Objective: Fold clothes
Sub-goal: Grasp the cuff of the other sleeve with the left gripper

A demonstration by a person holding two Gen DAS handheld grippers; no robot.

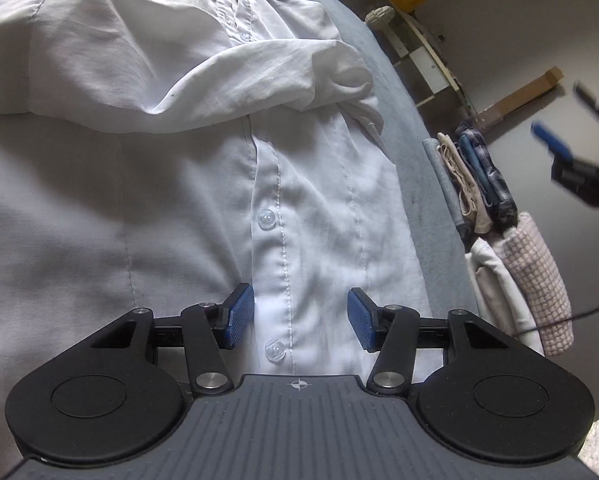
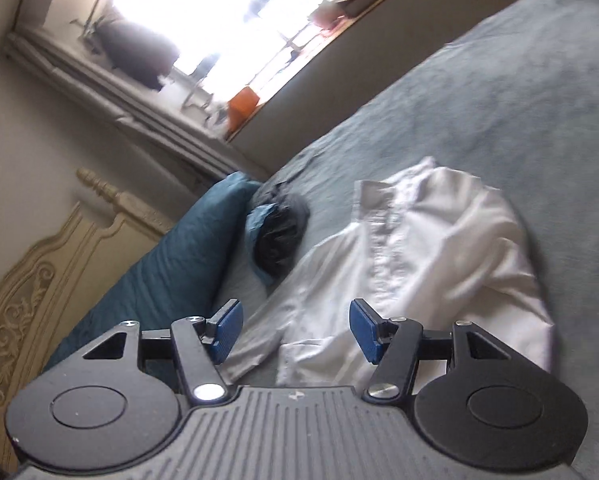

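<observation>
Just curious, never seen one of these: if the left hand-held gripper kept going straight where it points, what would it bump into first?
Most likely the white shirt, around its button placket, lying on the bed directly ahead of the open left hand-held gripper.

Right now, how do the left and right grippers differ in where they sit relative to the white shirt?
The left gripper hovers low over the white shirt, its jaws straddling the button placket; the right gripper hangs off the shirt's edge, out over the floor beside the bed. The left view is sharp; the right view is motion-blurred. Both have open jaws with nothing gripped.
</observation>
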